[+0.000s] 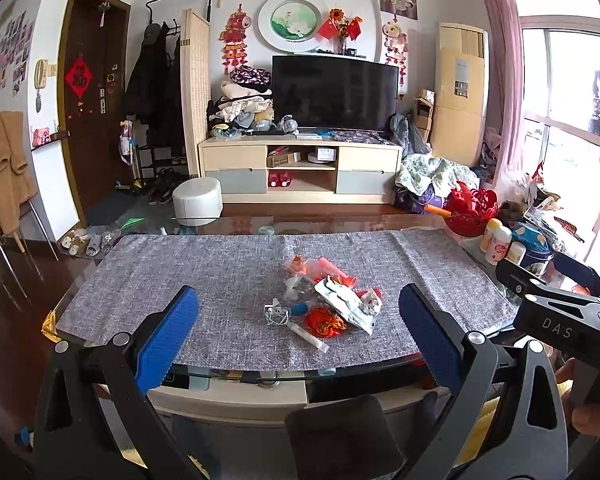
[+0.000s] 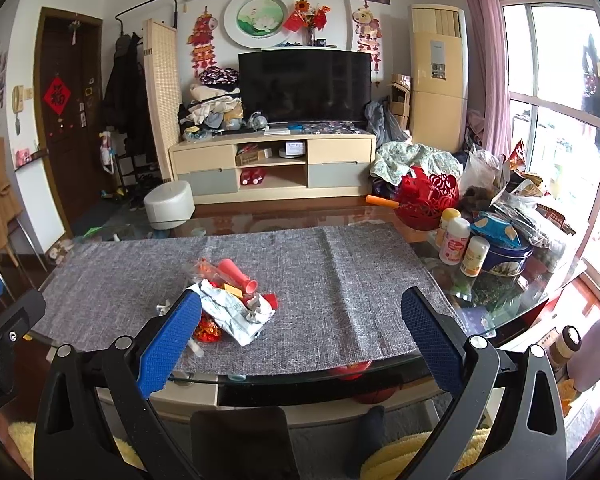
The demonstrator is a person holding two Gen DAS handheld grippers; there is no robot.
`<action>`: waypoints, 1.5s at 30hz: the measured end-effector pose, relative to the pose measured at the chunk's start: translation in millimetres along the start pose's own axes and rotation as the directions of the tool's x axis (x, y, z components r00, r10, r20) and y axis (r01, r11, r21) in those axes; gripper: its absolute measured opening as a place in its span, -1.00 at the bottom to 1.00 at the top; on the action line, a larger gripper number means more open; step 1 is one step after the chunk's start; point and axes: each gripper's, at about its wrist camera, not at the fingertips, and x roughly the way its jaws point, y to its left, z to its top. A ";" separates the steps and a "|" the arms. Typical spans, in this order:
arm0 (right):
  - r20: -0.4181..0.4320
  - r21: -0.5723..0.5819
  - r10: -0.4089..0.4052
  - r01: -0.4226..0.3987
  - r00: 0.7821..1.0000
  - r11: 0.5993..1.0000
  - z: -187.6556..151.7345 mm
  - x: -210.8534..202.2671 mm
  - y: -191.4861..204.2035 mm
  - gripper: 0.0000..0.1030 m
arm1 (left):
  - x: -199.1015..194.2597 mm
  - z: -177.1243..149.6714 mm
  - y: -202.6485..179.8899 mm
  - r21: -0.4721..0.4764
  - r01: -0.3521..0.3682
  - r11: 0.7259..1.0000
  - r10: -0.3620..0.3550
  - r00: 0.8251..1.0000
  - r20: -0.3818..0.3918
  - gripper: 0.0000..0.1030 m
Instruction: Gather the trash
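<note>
A pile of trash [image 1: 324, 298] lies on the grey cloth [image 1: 204, 264] of a glass table: a crumpled white wrapper [image 1: 346, 304], a red foil wrapper [image 1: 325, 322], a clear tube [image 1: 309, 336], orange-pink plastic pieces [image 1: 324, 268]. My left gripper [image 1: 298, 334] is open and empty, held back over the table's near edge with the pile between its fingers in view. My right gripper [image 2: 300, 336] is open and empty, to the right of the pile [image 2: 228, 300]; the white wrapper [image 2: 230, 312] sits by its left finger. The right gripper's body shows at the right of the left wrist view [image 1: 560, 308].
Bottles [image 2: 454, 246], a blue tin [image 2: 504, 256], a red basket [image 2: 426, 198] and bags crowd the table's right end. A dark chair back [image 1: 340, 436] stands below the near edge. A white stool [image 1: 197, 200], TV stand [image 1: 300, 170] and door lie beyond.
</note>
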 end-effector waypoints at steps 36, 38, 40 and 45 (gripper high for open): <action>-0.002 0.006 0.004 -0.004 1.000 1.000 -0.7 2.1 4.1 0.94 | -8.9 6.0 5.1 -0.009 -0.020 1.000 0.021 0.999 0.031 0.84; -0.003 0.005 0.005 -0.005 1.000 1.000 -0.7 2.1 4.3 0.94 | -9.2 4.9 5.0 -0.008 -0.022 1.000 0.022 0.999 0.031 0.84; -0.002 0.005 0.006 -0.006 1.000 1.000 -0.4 1.9 3.8 0.94 | -9.6 5.1 5.9 -0.008 -0.022 1.000 0.022 0.999 0.032 0.84; 0.003 0.008 0.009 -0.009 1.000 1.000 -1.5 0.3 2.9 0.94 | -10.0 4.8 6.7 -0.008 -0.022 1.000 0.022 0.999 0.032 0.84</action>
